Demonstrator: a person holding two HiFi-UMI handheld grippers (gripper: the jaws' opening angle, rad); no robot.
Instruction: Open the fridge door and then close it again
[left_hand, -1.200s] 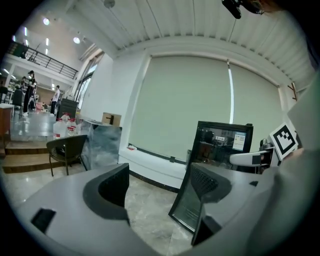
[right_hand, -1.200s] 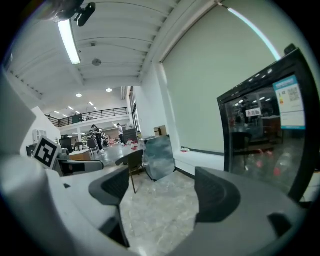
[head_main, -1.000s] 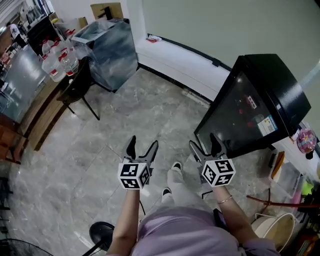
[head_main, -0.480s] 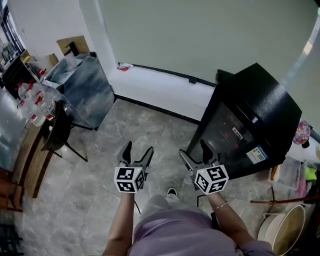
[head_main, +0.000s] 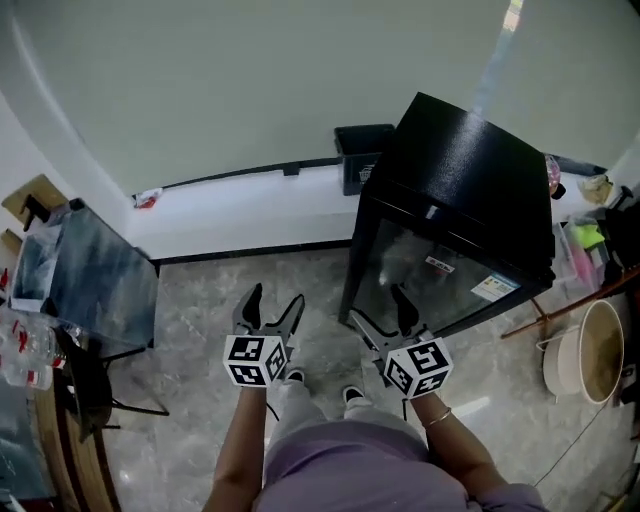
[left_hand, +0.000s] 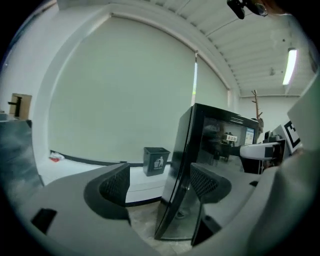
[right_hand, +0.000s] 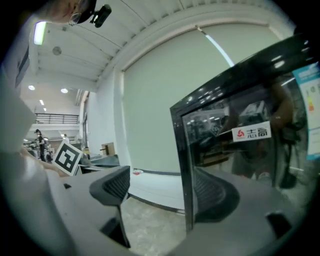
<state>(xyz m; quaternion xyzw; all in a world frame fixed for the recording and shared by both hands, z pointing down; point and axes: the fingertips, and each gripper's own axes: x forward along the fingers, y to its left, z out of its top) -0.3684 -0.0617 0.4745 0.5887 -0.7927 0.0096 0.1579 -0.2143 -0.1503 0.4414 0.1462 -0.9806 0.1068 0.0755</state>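
Note:
A black fridge (head_main: 470, 180) with a glass door (head_main: 430, 275) stands on the floor against the pale wall, door closed. My right gripper (head_main: 382, 309) is open just in front of the door's left edge, holding nothing. In the right gripper view the door frame (right_hand: 182, 165) rises between the fingers, farther off. My left gripper (head_main: 268, 304) is open and empty over the floor, left of the fridge. The left gripper view shows the fridge (left_hand: 200, 165) side-on ahead, past the open gripper (left_hand: 162, 185).
A low white ledge (head_main: 250, 215) runs along the wall, with a small dark bin (head_main: 357, 160) beside the fridge. A covered table (head_main: 75, 285) and chair (head_main: 85, 385) stand at the left. A round basin (head_main: 585, 350) and clutter lie right of the fridge.
The view has swung right, so the fridge now stands straight ahead and nearer. Both grippers stay open and keep their spacing, the right one now at the door's left edge.

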